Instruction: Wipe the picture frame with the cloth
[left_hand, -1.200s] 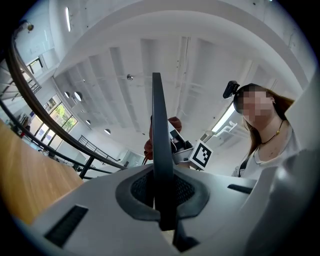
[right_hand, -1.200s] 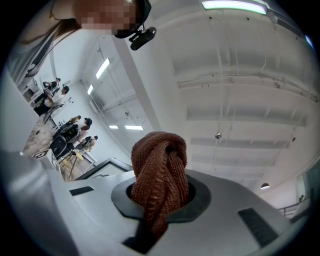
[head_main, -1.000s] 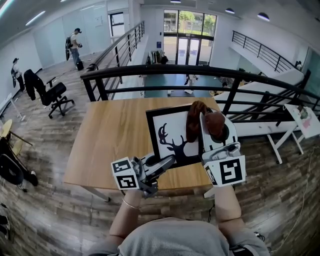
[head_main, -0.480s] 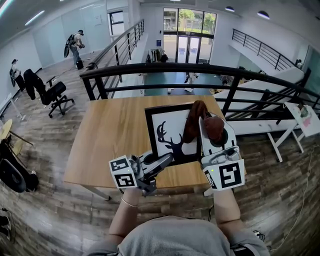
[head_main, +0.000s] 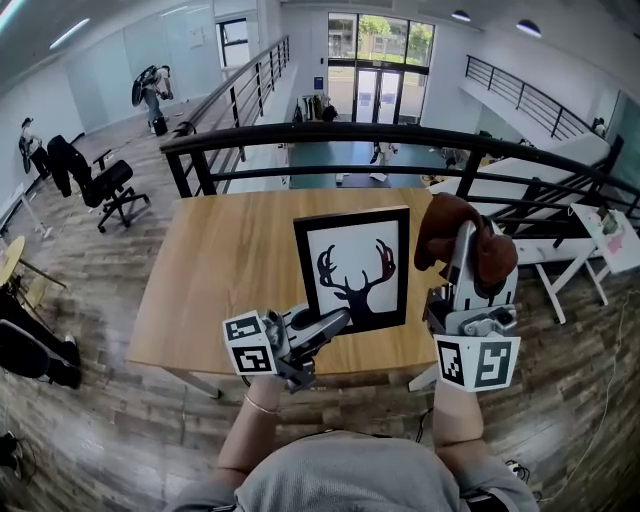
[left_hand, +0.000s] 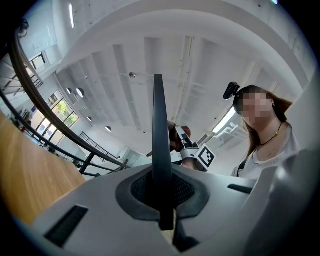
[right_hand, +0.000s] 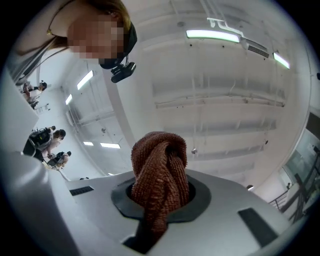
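"Where's the picture frame (head_main: 352, 268)?"
"Upright over the table's (head_main: 220, 270) near right part, its lower edge in the left gripper (head_main: 340, 321)."
"And the cloth (head_main: 440, 222)?"
"In the right gripper (head_main: 466, 236), just right of the frame, apart from it. The railing (head_main: 330, 140) runs behind the table."

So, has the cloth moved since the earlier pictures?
Yes. The cloth, held in the right tongs, has gone rightward off the picture frame, toward the table's right edge.

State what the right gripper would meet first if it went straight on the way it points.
Nothing near: the right gripper, shut on the cloth, points up, clear of the picture frame. Its view shows only the ceiling ahead, though depth is uncertain.
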